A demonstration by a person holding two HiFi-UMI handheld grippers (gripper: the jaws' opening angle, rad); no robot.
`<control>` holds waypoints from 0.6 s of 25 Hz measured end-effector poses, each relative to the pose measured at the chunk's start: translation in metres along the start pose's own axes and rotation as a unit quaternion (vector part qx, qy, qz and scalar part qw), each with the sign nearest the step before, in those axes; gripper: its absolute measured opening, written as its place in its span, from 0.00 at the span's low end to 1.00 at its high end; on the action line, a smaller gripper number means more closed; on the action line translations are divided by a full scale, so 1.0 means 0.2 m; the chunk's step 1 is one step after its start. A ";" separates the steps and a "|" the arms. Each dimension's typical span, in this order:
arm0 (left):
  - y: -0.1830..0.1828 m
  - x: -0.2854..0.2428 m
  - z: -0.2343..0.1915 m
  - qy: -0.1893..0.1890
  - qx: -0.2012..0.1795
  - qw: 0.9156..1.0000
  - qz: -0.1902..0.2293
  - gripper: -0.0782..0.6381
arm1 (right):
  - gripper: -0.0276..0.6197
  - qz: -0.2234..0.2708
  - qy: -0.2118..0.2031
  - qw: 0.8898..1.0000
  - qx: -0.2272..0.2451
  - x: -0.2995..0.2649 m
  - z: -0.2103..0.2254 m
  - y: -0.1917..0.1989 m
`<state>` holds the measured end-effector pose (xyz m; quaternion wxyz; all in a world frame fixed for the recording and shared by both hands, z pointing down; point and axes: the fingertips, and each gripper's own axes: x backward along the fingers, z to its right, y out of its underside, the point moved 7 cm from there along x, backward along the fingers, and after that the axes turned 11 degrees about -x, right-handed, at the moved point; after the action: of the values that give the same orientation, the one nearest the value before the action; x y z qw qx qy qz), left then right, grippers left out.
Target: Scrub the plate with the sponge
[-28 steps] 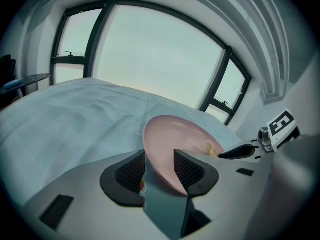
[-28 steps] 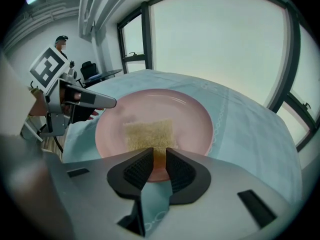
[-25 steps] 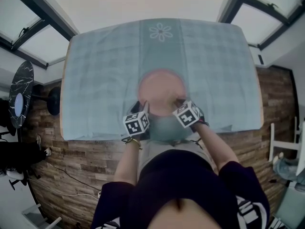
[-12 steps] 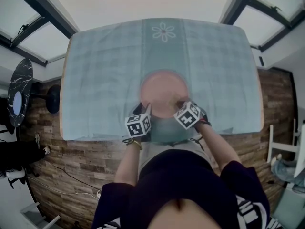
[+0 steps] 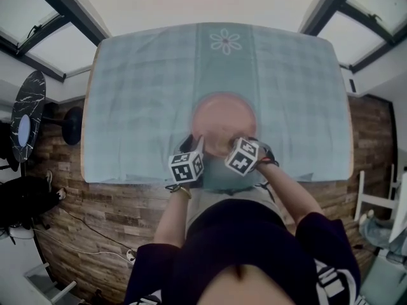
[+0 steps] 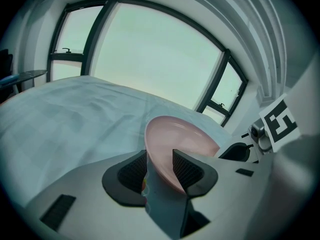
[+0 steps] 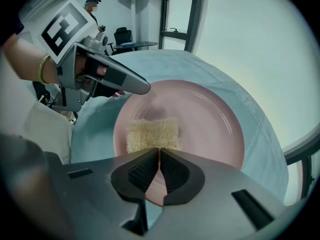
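On the plate (image 5: 222, 116), the jaws of the right gripper (image 7: 159, 153) have just been closing and now pinch the sponge (image 7: 152, 133). The left gripper (image 6: 160, 155) grips the plate's rim. Scrubbing can likely start.

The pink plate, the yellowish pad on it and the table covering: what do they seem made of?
The pink plate is smooth and glossy, with soft highlights near its rim: glazed ceramic or hard plastic, I can't tell which. The sponge looks coarse, matte and fibrous, like a scouring pad. The tablecloth is matte woven fabric, with faint checks and creases.
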<state>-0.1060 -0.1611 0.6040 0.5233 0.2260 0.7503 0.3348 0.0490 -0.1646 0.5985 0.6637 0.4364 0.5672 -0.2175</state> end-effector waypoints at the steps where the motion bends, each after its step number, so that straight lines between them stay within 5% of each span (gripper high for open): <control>1: 0.00 0.00 -0.01 -0.001 0.002 1.000 0.001 0.34 | 0.08 -0.001 -0.004 1.000 0.004 -0.01 -0.01 -0.02; 15: 0.01 0.02 -0.04 -0.018 0.013 1.000 -0.004 0.30 | 0.08 0.012 -0.032 0.999 0.034 -0.08 -0.04 -0.20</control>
<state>-0.1145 -0.1587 0.6054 0.5354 0.2353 0.7459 0.3187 0.0083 -0.1828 0.6010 0.6690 0.4585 0.5322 -0.2429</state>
